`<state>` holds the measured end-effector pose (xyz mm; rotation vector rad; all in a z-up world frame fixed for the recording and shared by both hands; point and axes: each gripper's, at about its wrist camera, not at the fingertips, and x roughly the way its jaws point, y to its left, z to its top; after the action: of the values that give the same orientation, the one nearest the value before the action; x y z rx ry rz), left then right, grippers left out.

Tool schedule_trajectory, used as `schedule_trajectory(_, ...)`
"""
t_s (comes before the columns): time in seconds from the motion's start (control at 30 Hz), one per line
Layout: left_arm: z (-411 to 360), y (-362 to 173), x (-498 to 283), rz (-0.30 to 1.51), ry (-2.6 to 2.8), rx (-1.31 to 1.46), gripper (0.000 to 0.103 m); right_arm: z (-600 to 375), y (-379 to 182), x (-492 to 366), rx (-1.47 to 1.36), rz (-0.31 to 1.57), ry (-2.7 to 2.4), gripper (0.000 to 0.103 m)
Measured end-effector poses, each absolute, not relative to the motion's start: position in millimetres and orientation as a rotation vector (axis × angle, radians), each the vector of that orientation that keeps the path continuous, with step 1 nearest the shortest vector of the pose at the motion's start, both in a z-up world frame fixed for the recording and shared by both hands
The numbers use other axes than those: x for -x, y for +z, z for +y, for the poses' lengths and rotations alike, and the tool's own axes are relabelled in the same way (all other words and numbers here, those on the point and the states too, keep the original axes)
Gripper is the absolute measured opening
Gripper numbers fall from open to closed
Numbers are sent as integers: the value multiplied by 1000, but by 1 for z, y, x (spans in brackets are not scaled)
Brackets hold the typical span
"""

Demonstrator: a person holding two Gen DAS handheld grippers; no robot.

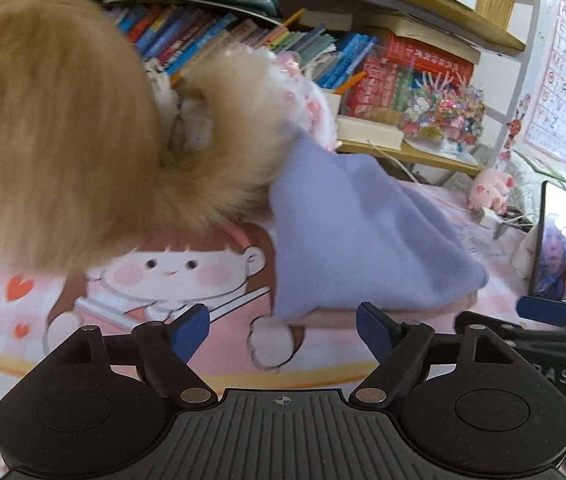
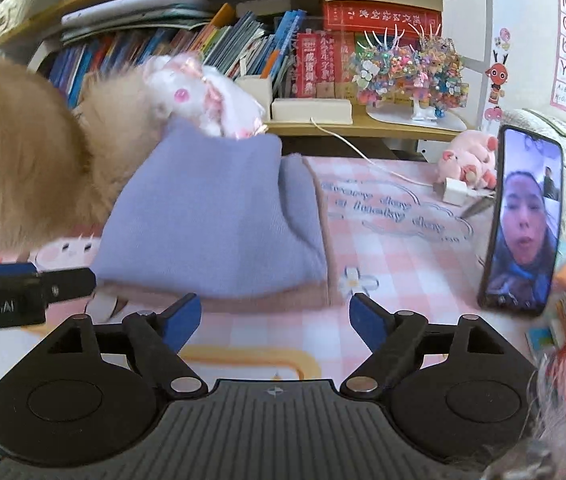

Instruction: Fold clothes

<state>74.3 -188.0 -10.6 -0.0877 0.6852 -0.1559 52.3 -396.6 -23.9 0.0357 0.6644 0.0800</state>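
A folded lavender garment [image 1: 363, 240] [image 2: 211, 220] lies on the pink cartoon table mat [image 1: 11, 312] [image 2: 403, 264], with a beige-pink layer [image 2: 283, 300] showing under its near edge. My left gripper [image 1: 283, 324] is open just in front of that near edge, nothing between its fingers. My right gripper [image 2: 275, 312] is also open and empty at the garment's near right corner. A fluffy tan furry body [image 1: 55, 128] [image 2: 15, 168] in a white floral outfit presses against the garment's far left side and hides part of it.
A phone [image 2: 523, 220] [image 1: 553, 244] stands upright at the right with a video call on. A pink pig plush [image 2: 469, 160], a white charger [image 2: 455, 192] and its cable lie behind. Bookshelves [image 2: 243, 52] and a bead ornament [image 2: 411, 68] line the back.
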Motion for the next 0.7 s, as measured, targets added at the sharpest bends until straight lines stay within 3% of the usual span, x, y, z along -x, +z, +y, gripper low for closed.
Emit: schedule_trajectory(0.7, -198, -17, -41, 700, -38, 4, 97, -374, -25, -12, 26, 679, 27, 98)
